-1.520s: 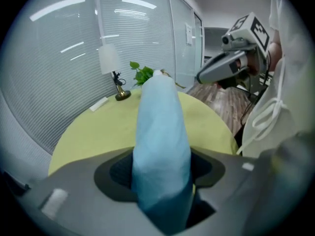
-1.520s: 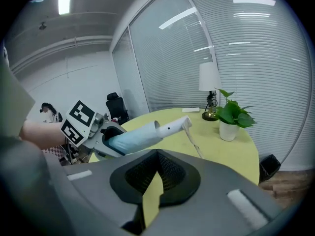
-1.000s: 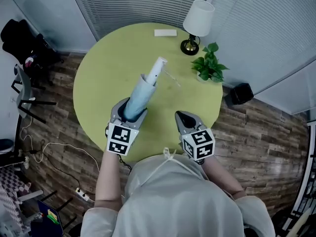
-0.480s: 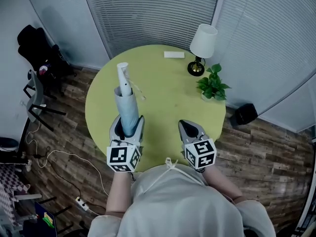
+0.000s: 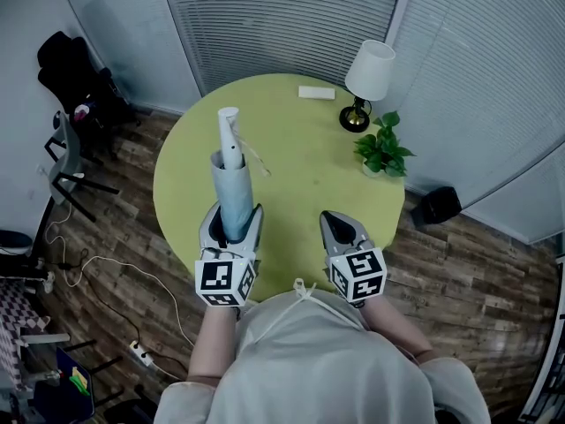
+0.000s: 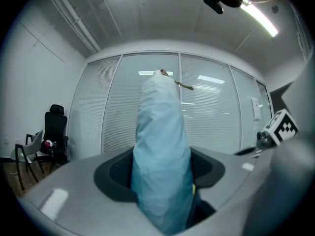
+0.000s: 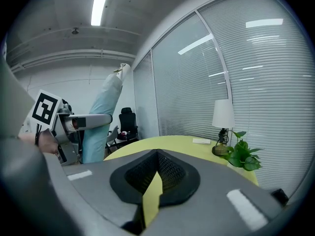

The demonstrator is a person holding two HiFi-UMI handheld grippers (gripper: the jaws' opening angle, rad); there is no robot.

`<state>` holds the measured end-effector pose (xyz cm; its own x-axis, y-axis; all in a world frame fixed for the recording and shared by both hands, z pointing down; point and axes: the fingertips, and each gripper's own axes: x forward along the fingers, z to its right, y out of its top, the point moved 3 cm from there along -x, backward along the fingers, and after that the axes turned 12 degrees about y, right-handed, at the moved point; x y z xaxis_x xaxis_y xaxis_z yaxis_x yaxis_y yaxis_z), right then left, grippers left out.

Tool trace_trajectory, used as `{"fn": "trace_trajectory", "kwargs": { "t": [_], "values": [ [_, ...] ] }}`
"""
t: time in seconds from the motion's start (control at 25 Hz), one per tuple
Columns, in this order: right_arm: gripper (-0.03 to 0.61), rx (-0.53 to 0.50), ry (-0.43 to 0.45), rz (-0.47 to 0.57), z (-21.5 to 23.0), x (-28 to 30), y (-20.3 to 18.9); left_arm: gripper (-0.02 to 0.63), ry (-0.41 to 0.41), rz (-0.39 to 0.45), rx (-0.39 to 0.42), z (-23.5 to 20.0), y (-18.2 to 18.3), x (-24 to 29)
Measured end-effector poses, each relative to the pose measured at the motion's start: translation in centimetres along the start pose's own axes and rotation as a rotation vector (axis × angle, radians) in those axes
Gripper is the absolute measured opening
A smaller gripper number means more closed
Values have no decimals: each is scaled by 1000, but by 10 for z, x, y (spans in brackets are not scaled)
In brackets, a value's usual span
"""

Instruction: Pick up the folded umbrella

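Desk [image 5: 300, 179]: round, yellow-green top, set before slatted blinds.

Folded umbrella [image 5: 233, 191]: pale blue canopy, white handle. It is lifted clear of the desk over the left side. The right gripper view shows it leaning steeply, handle end uppermost.

Left gripper [image 5: 232, 217]: jaws clamped on the lower canopy, cloth filling the gap between them.

Right gripper [image 5: 333, 219]: held above the near desk edge, well apart from the umbrella. Jaws together but for a thin slit, with nothing between them.

Table lamp [image 5: 366, 78]: white shade, upright at the far right rim.

Potted plant [image 5: 381, 148]: just beside the lamp, nearer the person.

Small white flat item [image 5: 316, 93]: at the far edge, left of the lamp; cannot tell what it is.
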<state>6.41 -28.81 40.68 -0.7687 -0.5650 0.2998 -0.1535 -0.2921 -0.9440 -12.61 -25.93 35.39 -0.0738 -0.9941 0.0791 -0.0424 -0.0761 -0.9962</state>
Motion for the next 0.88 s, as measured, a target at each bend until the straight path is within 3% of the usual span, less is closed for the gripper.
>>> {"fn": "trace_trajectory", "kwargs": {
  "t": [0.88],
  "values": [
    [0,18,-1,-38,-3,5,-8,287,-8,-19,21,5,-11,0]
  ]
}}
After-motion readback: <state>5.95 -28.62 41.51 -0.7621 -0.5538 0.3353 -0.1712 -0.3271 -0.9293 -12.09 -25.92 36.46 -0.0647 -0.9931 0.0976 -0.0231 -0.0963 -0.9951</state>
